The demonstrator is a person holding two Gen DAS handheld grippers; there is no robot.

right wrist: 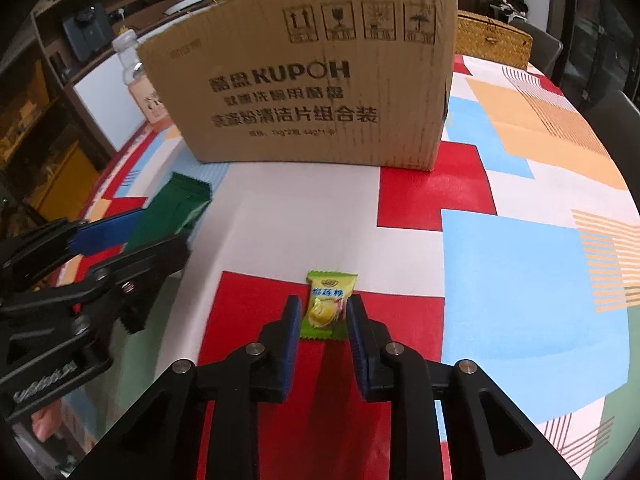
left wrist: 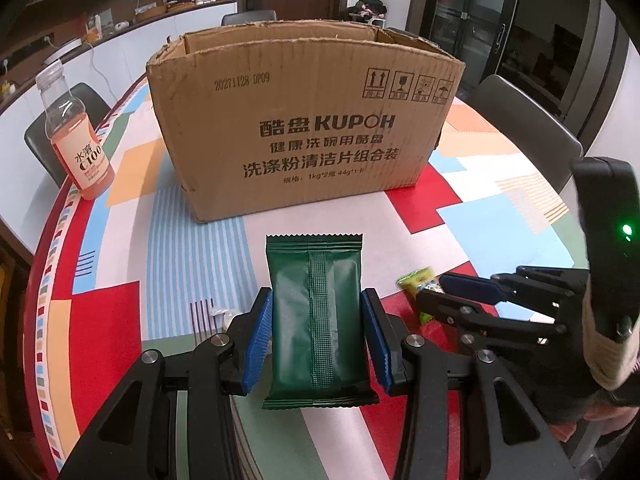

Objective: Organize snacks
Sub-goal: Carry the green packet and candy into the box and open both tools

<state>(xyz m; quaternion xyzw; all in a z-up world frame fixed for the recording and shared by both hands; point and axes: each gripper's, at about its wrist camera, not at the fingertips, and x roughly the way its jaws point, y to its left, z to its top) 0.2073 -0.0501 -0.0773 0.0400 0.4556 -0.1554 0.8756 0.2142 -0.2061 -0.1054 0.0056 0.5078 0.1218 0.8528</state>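
Colourful blocks of red, blue, white and orange cover the tablecloth point(left wrist: 472, 220), and an open cardboard box point(left wrist: 304, 120) stands at its far middle, printed side toward the cameras. A drink bottle point(left wrist: 76, 136) stands upright to the left of the box, apart from it.

The left gripper point(left wrist: 318, 320) tilts steeply downward, and its blue pads press both long edges of a dark green snack packet point(left wrist: 316, 312). The packet's long axis runs near to far, its serrated far end pointing at the box and its back seam facing up; it sits just near of the box.

To the right, the right gripper point(right wrist: 323, 316) also pitches steeply down over a red patch. Its jaws stand narrow, closed against the sides of a small yellow-green candy point(right wrist: 329, 304), whose long axis likewise points toward the box. Whether the candy is clear of the cloth cannot be told.
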